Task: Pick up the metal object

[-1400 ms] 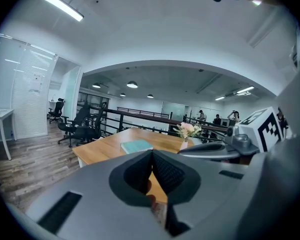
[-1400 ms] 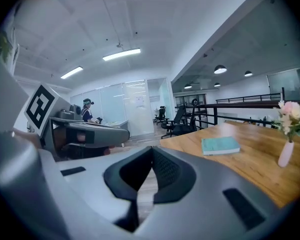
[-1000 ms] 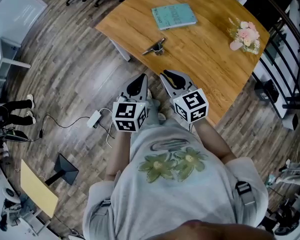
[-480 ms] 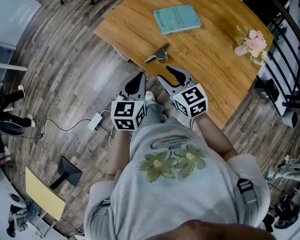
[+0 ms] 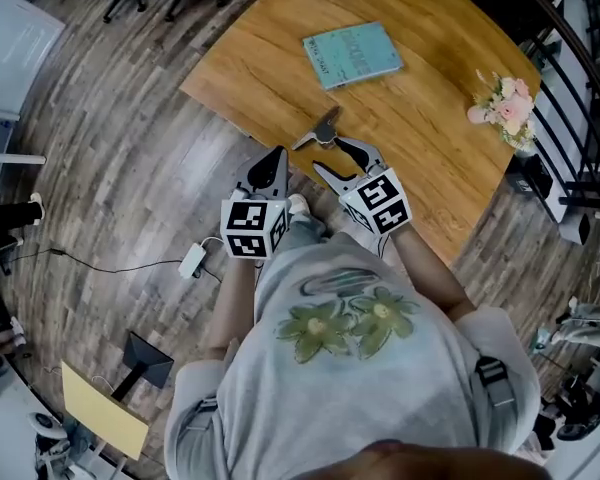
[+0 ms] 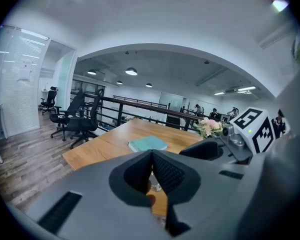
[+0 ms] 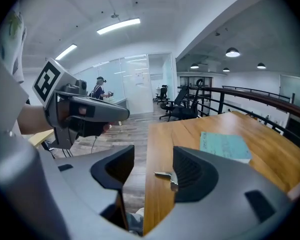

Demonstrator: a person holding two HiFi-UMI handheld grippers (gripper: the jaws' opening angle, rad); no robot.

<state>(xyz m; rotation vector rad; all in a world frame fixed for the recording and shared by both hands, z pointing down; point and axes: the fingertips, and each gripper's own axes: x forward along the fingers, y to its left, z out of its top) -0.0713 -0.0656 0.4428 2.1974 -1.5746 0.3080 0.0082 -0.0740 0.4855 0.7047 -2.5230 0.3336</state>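
Observation:
The metal object (image 5: 320, 132), a small grey hinged piece, lies near the front edge of the wooden table (image 5: 430, 168). My right gripper (image 5: 342, 161) hovers just short of it. Its jaws have just been opening and stand open, with nothing between them. In the right gripper view the metal object (image 7: 168, 176) shows beyond the gap of the right gripper (image 7: 153, 166), close to the right finger (image 7: 192, 171). My left gripper (image 5: 277, 160) hangs shut and empty over the floor, beside the table's edge. In the left gripper view the left gripper (image 6: 151, 157) has its pads meeting.
A teal book (image 5: 351, 53) lies further back on the table, and a small bunch of pink flowers (image 5: 503, 103) stands at its right end. A black railing (image 5: 580, 88) runs behind. A white adapter with a cable (image 5: 192, 260) lies on the wooden floor at left.
Both grippers have moved forward toward the table and the metal object. The right gripper's jaws have spread apart. The metal object has not moved.

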